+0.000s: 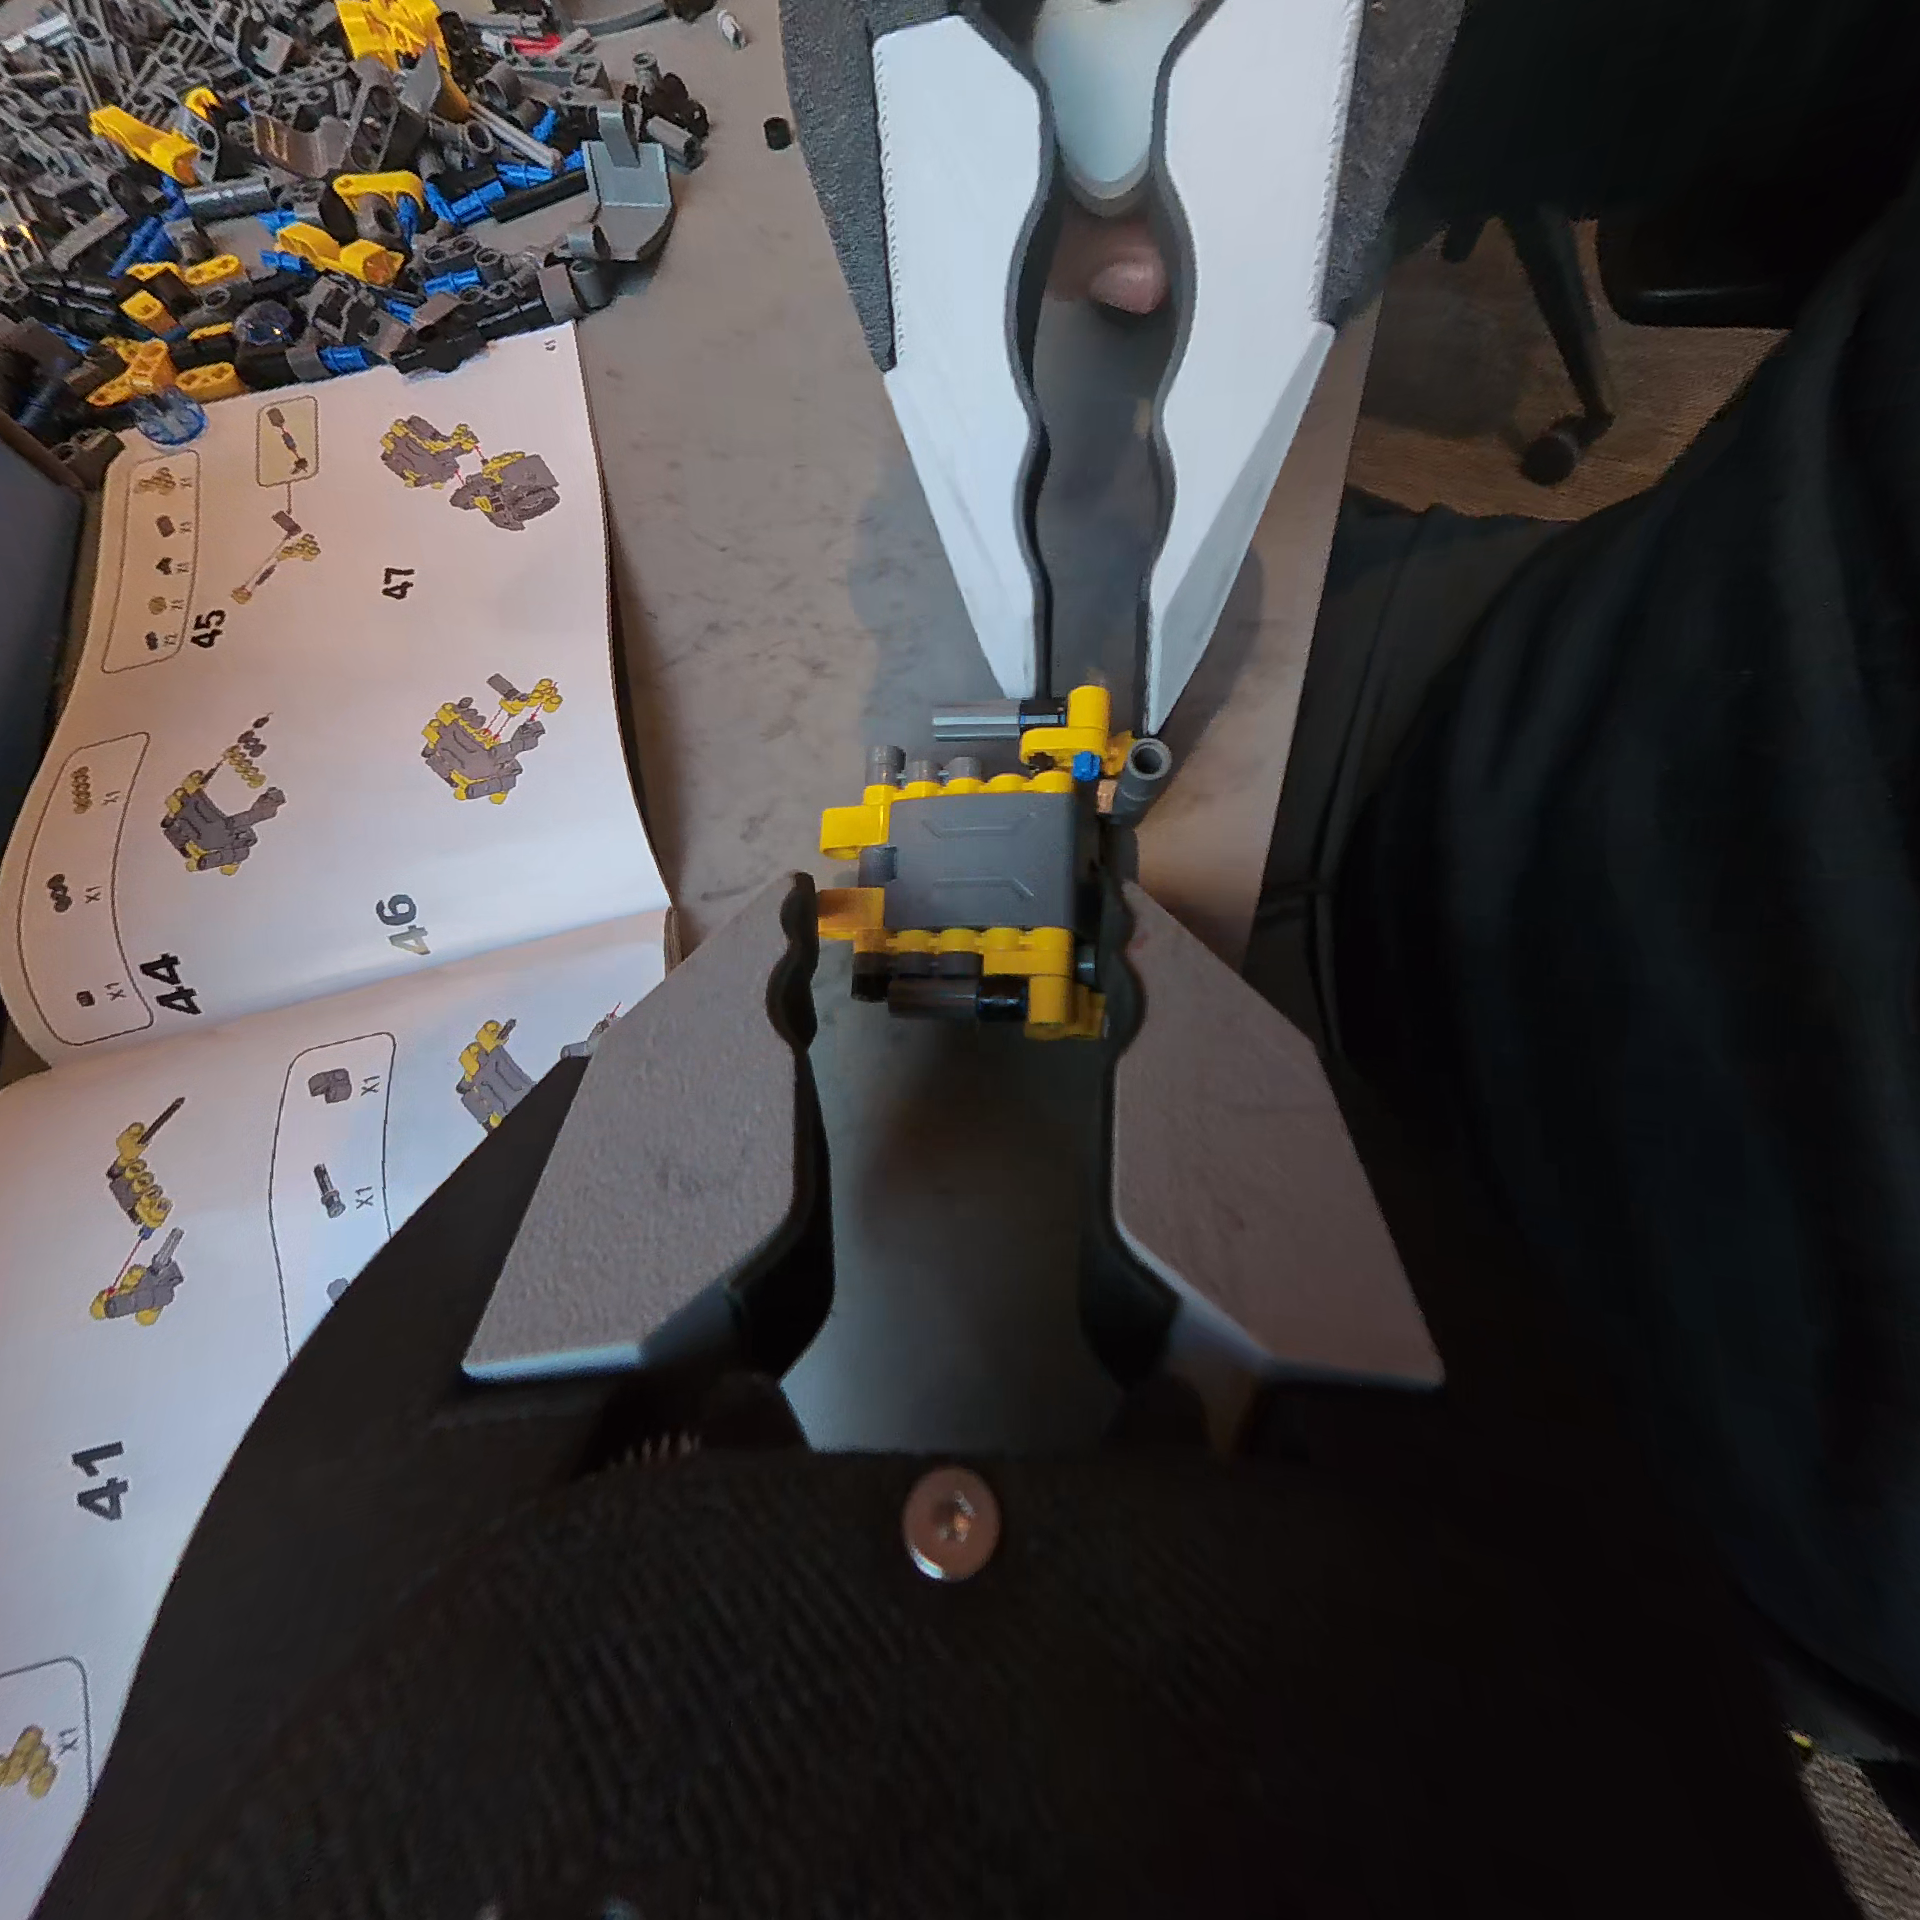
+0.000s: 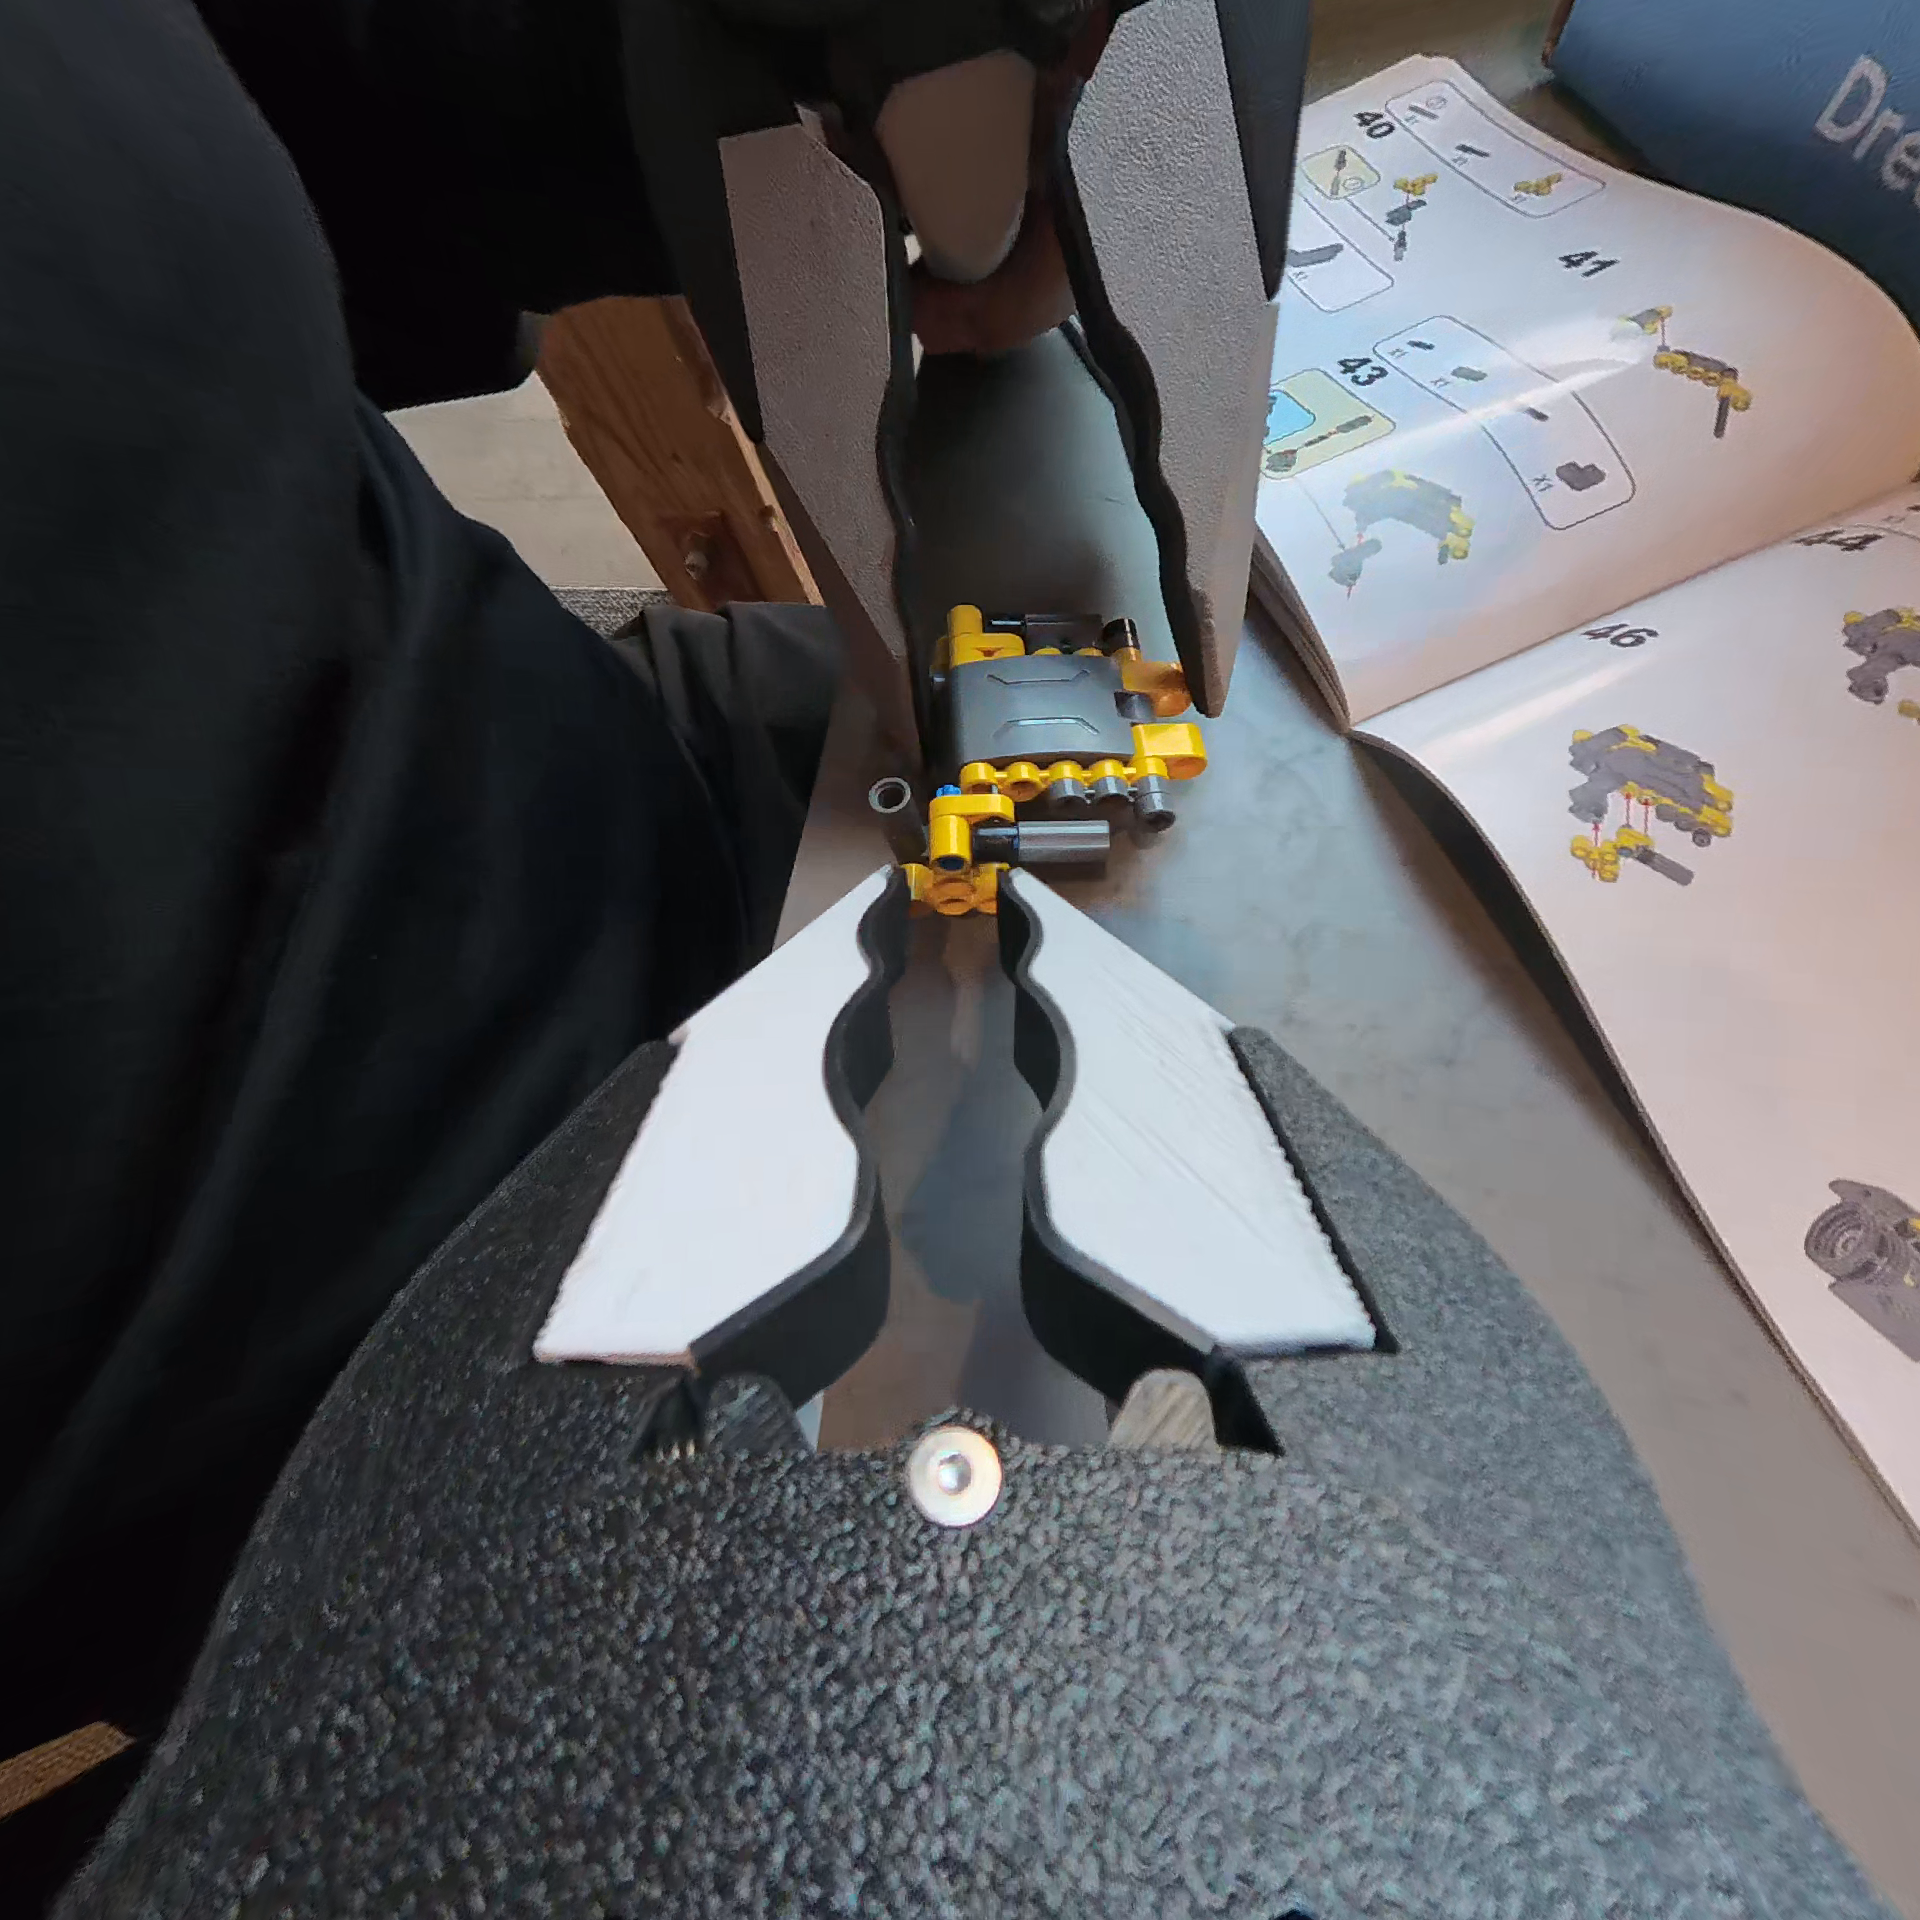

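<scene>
Facing grippers, left [image 1: 961,940] and right [image 2: 951,904], seemingly clamping brick assembly [image 1: 982,862].

Printed writing on open booklet [image 1: 312,665]

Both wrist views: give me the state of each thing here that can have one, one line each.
Left gripper: jaws closed on the sides of the brick assembly.
Right gripper: jaws closed on the small yellow connector.
Brick assembly: partly built, gripped from both ends.
Small yellow connector: at the assembly's end, pinched.
Instruction booklet: open, pages curved.
Loose bricks: unsorted heap on the table.
</scene>
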Tool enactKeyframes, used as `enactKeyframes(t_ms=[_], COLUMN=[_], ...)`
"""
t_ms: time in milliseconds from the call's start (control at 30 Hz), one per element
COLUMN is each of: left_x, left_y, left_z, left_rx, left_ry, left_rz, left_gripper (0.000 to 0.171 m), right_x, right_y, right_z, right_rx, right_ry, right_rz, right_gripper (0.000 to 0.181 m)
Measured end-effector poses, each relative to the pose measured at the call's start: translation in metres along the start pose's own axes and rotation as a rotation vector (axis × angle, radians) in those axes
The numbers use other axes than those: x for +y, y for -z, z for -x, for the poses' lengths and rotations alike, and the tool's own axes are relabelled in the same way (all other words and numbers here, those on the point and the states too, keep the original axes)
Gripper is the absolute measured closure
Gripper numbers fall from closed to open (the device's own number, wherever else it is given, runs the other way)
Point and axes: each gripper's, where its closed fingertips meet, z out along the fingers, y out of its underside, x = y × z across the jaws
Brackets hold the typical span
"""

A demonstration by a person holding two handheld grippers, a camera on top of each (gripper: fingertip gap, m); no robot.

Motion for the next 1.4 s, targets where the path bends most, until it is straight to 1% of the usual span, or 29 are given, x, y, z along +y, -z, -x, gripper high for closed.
enactKeyframes(t_ms=[133,233,467,633,800,933,1200,1333,1400], left_x=[0.0,0.0,-0.005,-0.006,-0.005,-0.007,-0.007,-0.007,-0.007], left_y=[0.0,0.0,0.001,0.002,0.002,0.0,0.0,-0.001,0.0], left_z=[0.003,0.006,0.002,0.001,0.002,0.001,0.004,0.003,0.003], left_rx=[0.005,-0.012,-0.119,-0.155,-0.151,-0.166,-0.178,-0.171,-0.176], left_ry=[0.012,0.008,-0.176,-0.232,-0.193,-0.222,-0.191,-0.19,-0.198], left_rz=[0.0,-0.001,-0.014,-0.004,0.013,0.016,0.025,0.023,0.028], left_gripper=[0.12,0.12,0.12,0.12,0.12,0.12,0.12,0.12,0.12], right_x=[0.003,0.005,0.008,0.007,0.008,0.007,0.004,-0.006,-0.006], right_y=[0.002,0.003,0.001,0.0,0.001,0.003,0.007,0.01,0.008], right_z=[0.0,0.003,0.002,0.001,0.0,-0.002,-0.008,-0.006,-0.007], right_rx=[-0.034,-0.05,-0.013,0.029,0.102,0.13,0.164,0.132,0.134], right_ry=[0.006,0.011,0.006,0.016,0.048,0.017,0.002,-0.013,-0.01], right_rz=[0.008,0.015,0.035,0.039,0.036,0.018,-0.008,-0.062,-0.055], right_gripper=[0.158,0.158,0.162,0.166,0.166,0.162,0.167,0.165,0.164])
